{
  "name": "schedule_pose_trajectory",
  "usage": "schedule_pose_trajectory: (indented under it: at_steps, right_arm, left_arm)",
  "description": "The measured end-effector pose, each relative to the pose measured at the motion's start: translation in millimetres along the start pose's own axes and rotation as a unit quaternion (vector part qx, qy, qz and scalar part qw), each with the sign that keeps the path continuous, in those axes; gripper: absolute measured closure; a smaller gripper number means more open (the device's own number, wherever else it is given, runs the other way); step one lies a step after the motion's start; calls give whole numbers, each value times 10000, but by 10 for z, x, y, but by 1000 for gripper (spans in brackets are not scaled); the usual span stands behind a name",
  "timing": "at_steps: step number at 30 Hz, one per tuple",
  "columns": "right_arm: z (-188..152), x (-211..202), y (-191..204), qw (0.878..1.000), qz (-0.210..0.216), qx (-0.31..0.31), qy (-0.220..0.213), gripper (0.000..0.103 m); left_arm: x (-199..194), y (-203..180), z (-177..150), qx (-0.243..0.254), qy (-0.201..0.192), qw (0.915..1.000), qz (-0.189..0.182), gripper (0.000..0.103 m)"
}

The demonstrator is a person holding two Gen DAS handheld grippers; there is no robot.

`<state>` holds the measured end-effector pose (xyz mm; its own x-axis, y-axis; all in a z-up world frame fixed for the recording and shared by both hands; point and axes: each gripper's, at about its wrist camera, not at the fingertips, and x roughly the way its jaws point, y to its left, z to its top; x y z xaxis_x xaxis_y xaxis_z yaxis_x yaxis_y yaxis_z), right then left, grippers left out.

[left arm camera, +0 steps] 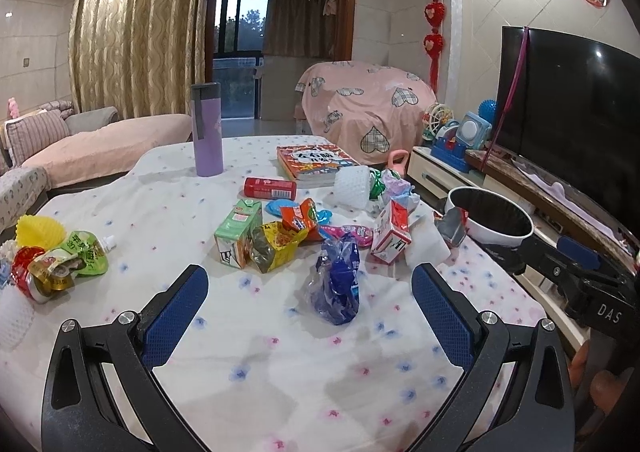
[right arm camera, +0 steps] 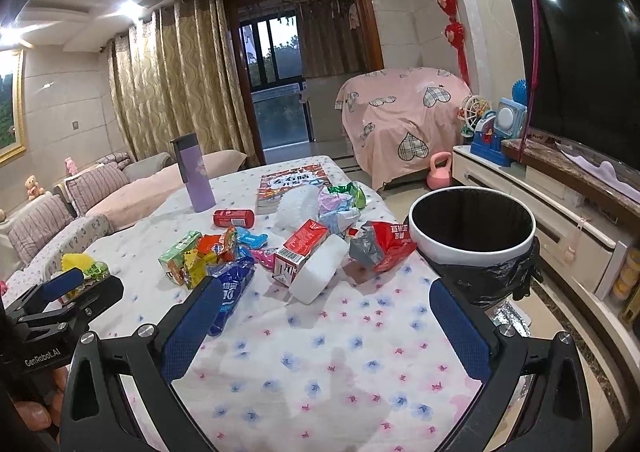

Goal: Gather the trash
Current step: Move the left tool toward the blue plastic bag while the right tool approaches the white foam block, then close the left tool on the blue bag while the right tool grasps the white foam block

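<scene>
Both claws, left gripper [left arm camera: 310,292] and right gripper [right arm camera: 326,316], hung spread and empty. The crumpled blue plastic bag [left arm camera: 336,284] lay between the left's fingers; so limp, it might slip before reaching the black-lined white bin [right arm camera: 472,228].

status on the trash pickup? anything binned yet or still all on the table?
Done: nothing that shows; what can be seen inside the bin looks dark and empty. In hand: nothing. The left gripper and right gripper are both open above the tablecloth. Left: the blue wrapper nearest the left gripper, green carton, red-and-white carton, red snack bag, red can and the wrapper pile at the table's left edge.
</scene>
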<state>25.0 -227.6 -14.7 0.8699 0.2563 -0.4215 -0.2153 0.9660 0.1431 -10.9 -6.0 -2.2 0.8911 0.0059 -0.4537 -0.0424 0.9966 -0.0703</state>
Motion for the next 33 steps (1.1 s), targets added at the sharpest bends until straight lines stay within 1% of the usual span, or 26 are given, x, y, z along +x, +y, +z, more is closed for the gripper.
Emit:
schedule_pose_trajectory:
  at_steps: [4, 6, 11, 12, 16, 18, 20, 21, 24, 26, 28, 29, 31, 33]
  right_arm:
    - [6, 30, -7, 10000, 69, 23, 39, 0]
    - [6, 67, -6, 10000, 72, 4, 46, 0]
    - [11, 230, -17, 9994, 101, 41, 327, 1]
    - [17, 273, -30, 9994, 103, -4, 330, 1]
    - [30, 420, -47, 9988, 210, 90, 430, 10]
    - [46, 510, -74, 9982, 284, 145, 507, 14]
    - [67, 637, -103, 9973, 270, 175, 661, 21]
    - [72, 677, -115, 9968, 289, 236, 713, 23]
    - [97, 883, -170, 9937, 321, 394, 995, 30]
    - [114, 1007, -184, 9922, 347, 467, 1102, 36]
    - [122, 1138, -195, 9899, 378, 527, 1261, 39]
    - [120, 1213, -210, 9881, 444, 607, 1340, 42]
    - [111, 1344, -229, 9849, 456, 657, 1536, 48]
    - [95, 1439, -236, 9813, 613, 762, 1658, 49]
  left_arm:
    - [82, -2, 0, -11, 134, 9999, -4, 0]
    - [152, 7, -3, -61, 250, 9996, -80, 0]
    - [322, 16, 12, -85, 467, 9988, -128, 0]
    - [363, 12, 21, -84, 513, 9986, -136, 0]
    - [547, -10, 49, -101, 728, 9971, -195, 0]
    - [647, -20, 54, -99, 829, 9963, -212, 7]
    - [733, -31, 55, -86, 937, 9953, -241, 13]
    - [794, -41, 54, -70, 1010, 9945, -259, 16]
    - [945, -55, 41, -63, 1197, 9924, -277, 16]
    - [1053, -64, 28, -62, 1332, 9907, -264, 16]
    - [1145, -59, 10, -78, 1442, 9891, -289, 17]
    - [1188, -58, 0, -76, 1500, 9882, -302, 19]
    - [1270, -66, -28, -59, 1638, 9859, -334, 27]
    - [1344, -65, -61, -69, 1784, 9832, -385, 37]
